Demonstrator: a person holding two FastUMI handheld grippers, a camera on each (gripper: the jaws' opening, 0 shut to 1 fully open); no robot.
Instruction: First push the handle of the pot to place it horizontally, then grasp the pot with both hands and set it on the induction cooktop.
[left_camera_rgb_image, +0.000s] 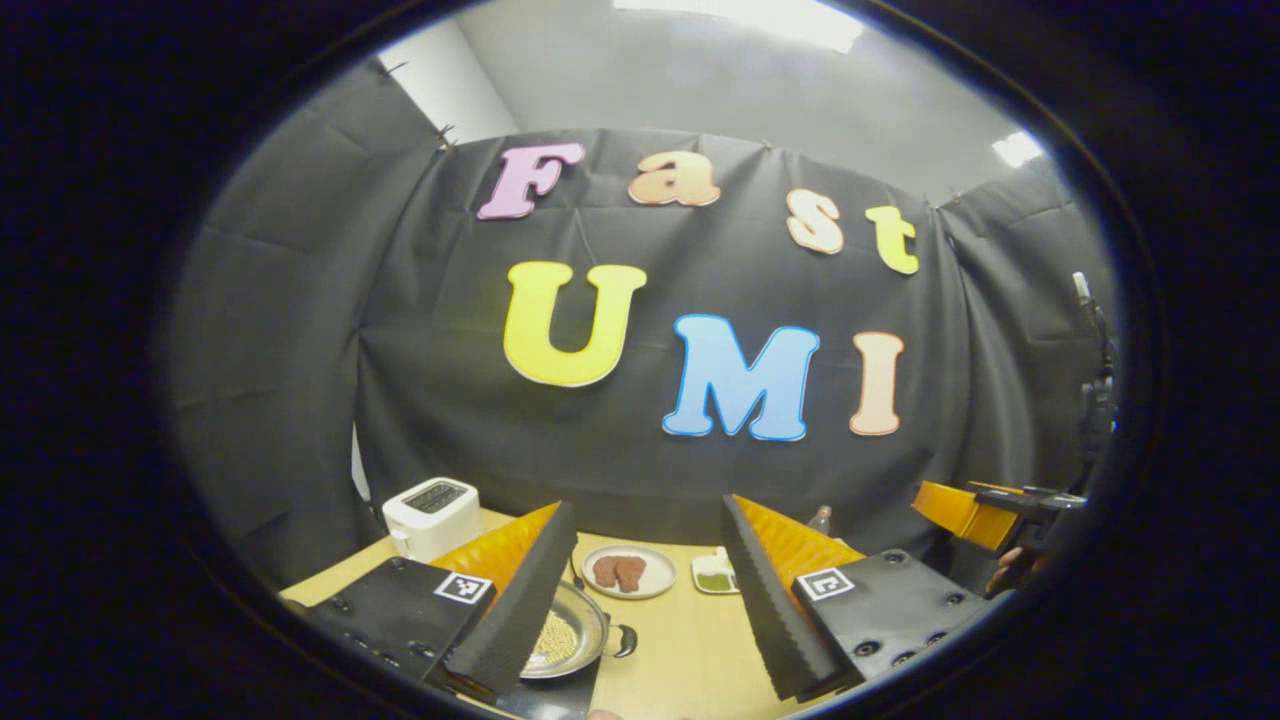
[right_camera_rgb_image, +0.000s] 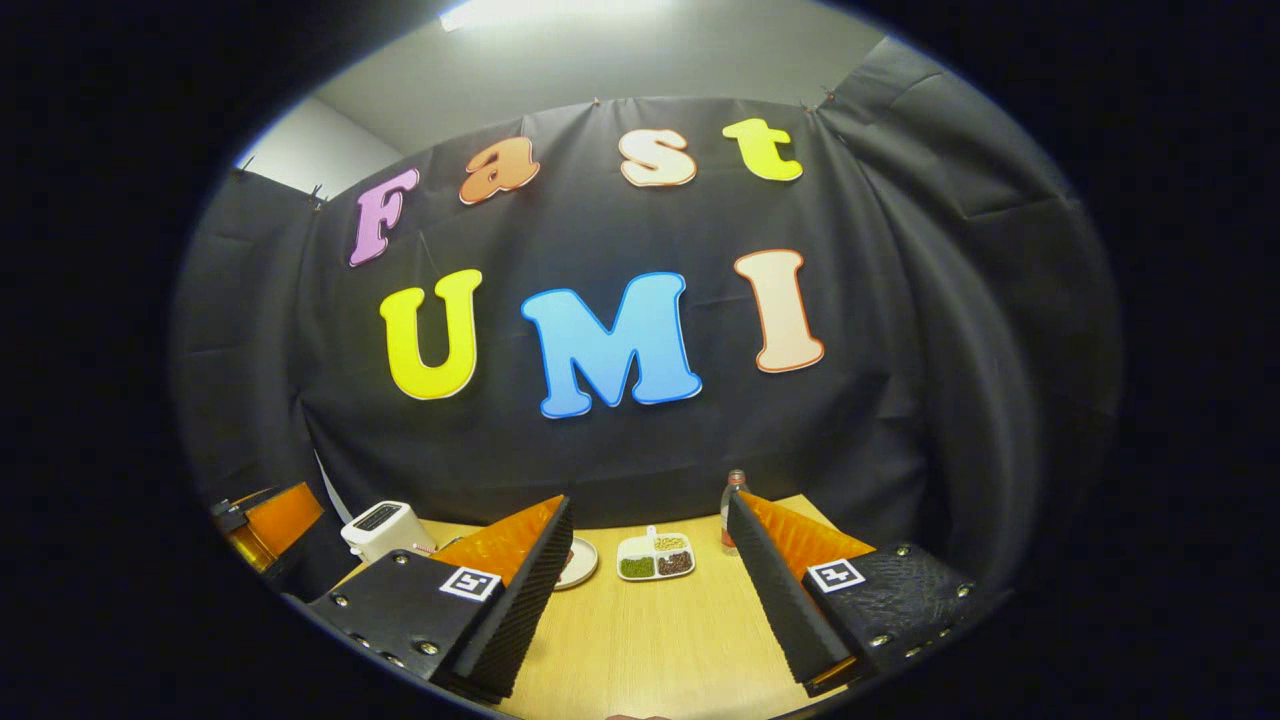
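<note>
A big black cloth (right_camera_rgb_image: 900, 330) hangs at the back and wraps round the sides like a wall. It has folds in it and is pinned along the top. Above it is a plain pale wall (left_camera_rgb_image: 700, 80) and a bright light (right_camera_rgb_image: 540, 12) on the ceiling. Down low is a light wooden table (right_camera_rgb_image: 660, 630)
</note>
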